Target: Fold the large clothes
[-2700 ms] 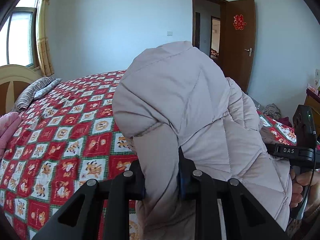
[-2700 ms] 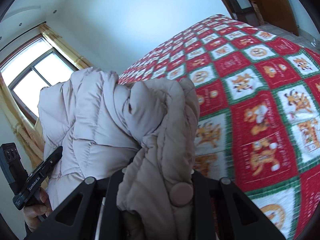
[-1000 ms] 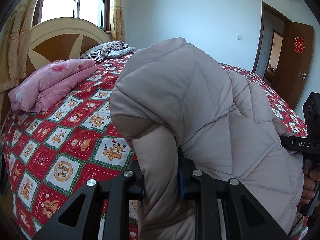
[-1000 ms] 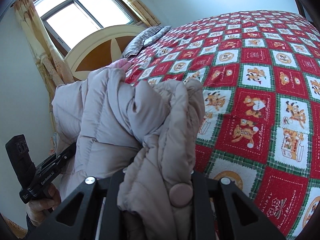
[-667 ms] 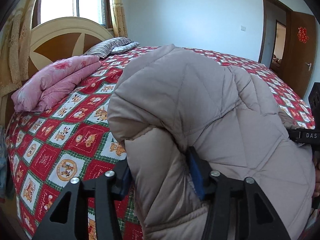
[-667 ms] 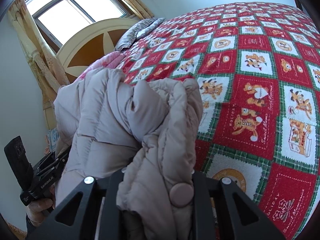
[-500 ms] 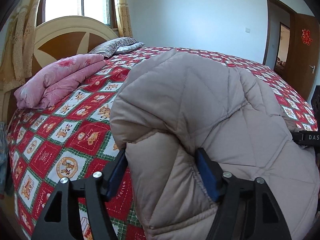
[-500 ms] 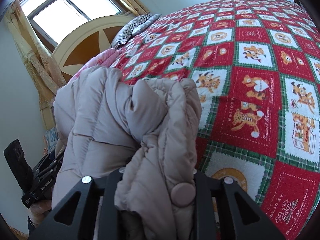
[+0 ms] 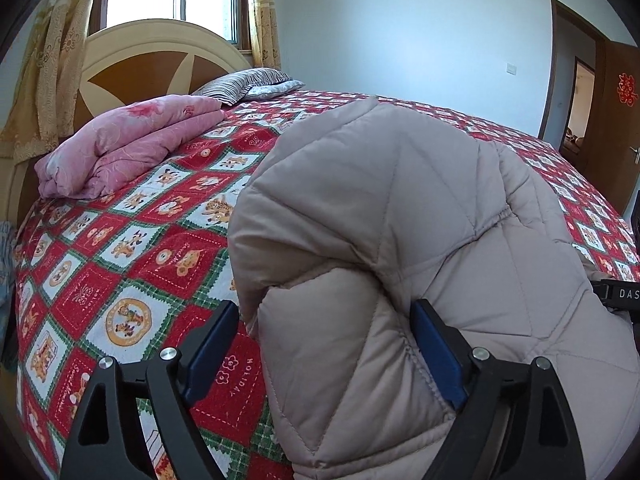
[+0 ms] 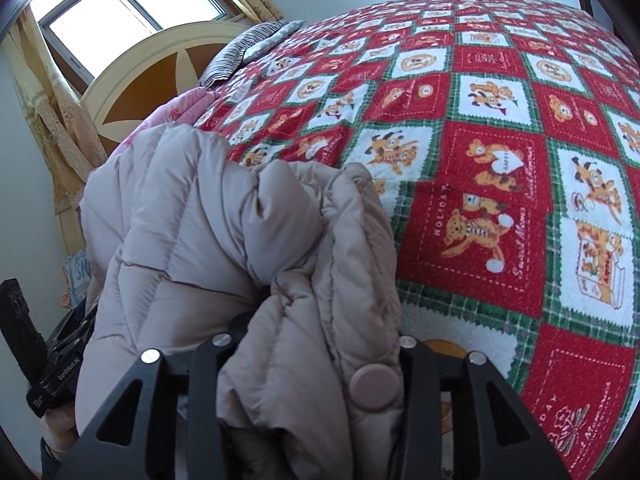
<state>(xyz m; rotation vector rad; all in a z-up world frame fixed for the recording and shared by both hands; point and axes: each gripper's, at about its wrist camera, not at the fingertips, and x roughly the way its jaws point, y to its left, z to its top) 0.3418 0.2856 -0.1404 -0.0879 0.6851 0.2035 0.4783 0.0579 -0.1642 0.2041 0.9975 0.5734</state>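
Observation:
A beige quilted puffer jacket (image 9: 420, 216) is bunched over the red patterned bedspread (image 9: 120, 240). My left gripper (image 9: 324, 344) is open, its jaws spread wide on either side of a jacket fold, which rests between them. My right gripper (image 10: 312, 352) is shut on a thick bundle of the jacket (image 10: 248, 240) with a round snap button (image 10: 374, 386). The fingertips are hidden by fabric. The right gripper's body shows at the right edge of the left wrist view (image 9: 620, 294); the left one shows at the lower left of the right wrist view (image 10: 56, 372).
A folded pink quilt (image 9: 128, 144) and a striped pillow (image 9: 244, 84) lie by the wooden headboard (image 9: 152, 64). A window with curtains is behind it. An open brown door (image 9: 616, 120) is at the far right. The bedspread (image 10: 520, 160) stretches wide to the right.
My left gripper has opened, its jaws spreading off the jacket fold. Both grippers have lowered the jacket toward the bed and turned toward the headboard. The right grip is unchanged.

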